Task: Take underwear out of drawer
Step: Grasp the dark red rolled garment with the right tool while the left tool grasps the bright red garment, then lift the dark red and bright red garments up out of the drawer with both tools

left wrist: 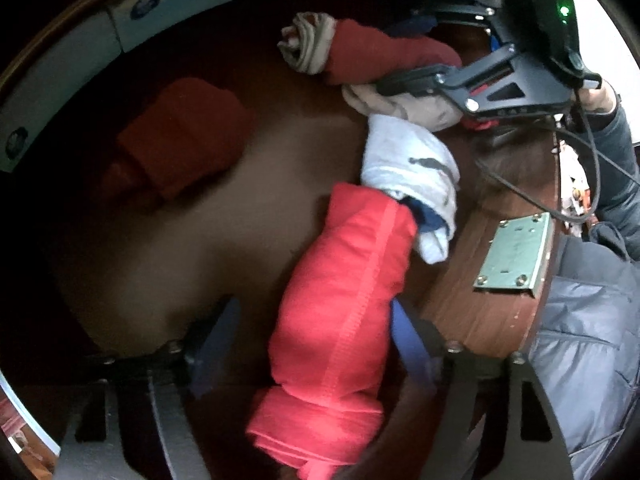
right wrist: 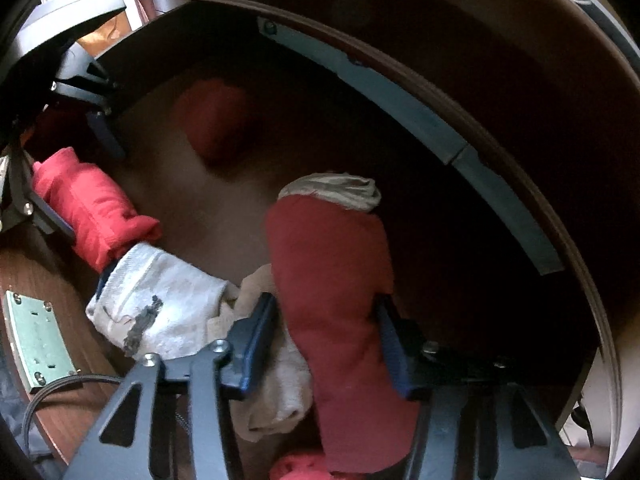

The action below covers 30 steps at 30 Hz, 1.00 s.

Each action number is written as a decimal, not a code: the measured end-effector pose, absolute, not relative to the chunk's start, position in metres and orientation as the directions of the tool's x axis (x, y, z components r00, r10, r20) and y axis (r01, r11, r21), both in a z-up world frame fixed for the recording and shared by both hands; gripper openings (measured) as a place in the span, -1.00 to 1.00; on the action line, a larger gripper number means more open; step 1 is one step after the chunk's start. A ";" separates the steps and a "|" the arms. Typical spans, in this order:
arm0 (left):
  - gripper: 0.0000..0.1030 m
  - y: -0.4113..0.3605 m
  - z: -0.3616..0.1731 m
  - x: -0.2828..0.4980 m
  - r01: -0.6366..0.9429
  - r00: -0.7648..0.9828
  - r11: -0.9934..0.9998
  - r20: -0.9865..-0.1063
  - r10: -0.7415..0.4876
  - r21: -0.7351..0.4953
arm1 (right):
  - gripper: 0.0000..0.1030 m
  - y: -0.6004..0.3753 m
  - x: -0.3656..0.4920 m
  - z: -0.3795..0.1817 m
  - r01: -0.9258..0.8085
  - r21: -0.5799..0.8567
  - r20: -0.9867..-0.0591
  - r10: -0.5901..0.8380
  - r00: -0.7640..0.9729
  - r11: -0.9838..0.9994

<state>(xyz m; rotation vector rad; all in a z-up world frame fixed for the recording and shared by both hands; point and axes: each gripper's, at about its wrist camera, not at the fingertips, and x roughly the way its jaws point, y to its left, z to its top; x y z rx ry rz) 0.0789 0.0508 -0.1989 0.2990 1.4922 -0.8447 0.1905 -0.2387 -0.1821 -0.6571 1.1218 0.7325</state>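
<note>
Left wrist view, white roll, dark smeared mark, writing unreadable

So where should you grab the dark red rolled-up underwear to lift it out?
Grab the dark red roll around its middle, coming straight down from above, one finger on each long side. It lies flat like a sausage on the drawer floor, so its narrow width fits between the right hand-held gripper fingers, which already straddle it.

Inside the drawer: three red rolled garments, two beige ones and one white roll. One metal lock plate, two grippers.
</note>
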 end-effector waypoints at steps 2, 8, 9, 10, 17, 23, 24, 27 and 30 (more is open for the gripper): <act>0.09 0.055 -0.195 0.077 0.640 -0.152 0.682 -0.928 -0.339 -0.354 | -0.26 -0.240 0.190 -0.178 -0.792 -0.094 -0.947 0.192 0.259 0.603; 0.06 0.064 -0.198 0.074 0.615 -0.143 0.698 -0.922 -0.359 -0.367 | -0.26 -0.252 0.200 -0.175 -0.761 -0.079 -0.944 0.196 0.264 0.644; 0.08 0.066 -0.197 0.075 0.608 -0.147 0.701 -0.921 -0.362 -0.373 | -0.23 -0.252 0.201 -0.177 -0.761 -0.068 -0.947 0.197 0.252 0.646; 0.12 0.067 -0.198 0.075 0.604 -0.153 0.704 -0.922 -0.356 -0.373 | -0.22 -0.251 0.200 -0.179 -0.763 -0.062 -0.951 0.195 0.242 0.643; 0.17 0.053 -0.201 0.075 0.617 -0.133 0.711 -0.935 -0.328 -0.337 | -0.23 -0.246 0.205 -0.178 -0.769 -0.068 -0.951 0.191 0.243 0.635; -0.08 0.048 -0.186 0.057 0.664 -0.051 0.699 -0.949 -0.311 -0.265 | -0.35 -0.252 0.202 -0.170 -0.762 -0.059 -0.937 0.227 0.265 0.645; -0.09 0.047 -0.184 0.053 0.670 -0.036 0.699 -0.952 -0.305 -0.250 | -0.36 -0.254 0.203 -0.167 -0.756 -0.054 -0.933 0.236 0.270 0.652; -0.10 0.042 -0.183 0.047 0.676 0.010 0.707 -0.957 -0.288 -0.206 | -0.36 -0.260 0.205 -0.163 -0.742 -0.039 -0.927 0.254 0.277 0.670; -0.13 0.039 -0.176 0.043 0.671 0.062 0.724 -0.960 -0.272 -0.162 | -0.36 -0.263 0.202 -0.160 -0.741 -0.050 -0.918 0.261 0.298 0.670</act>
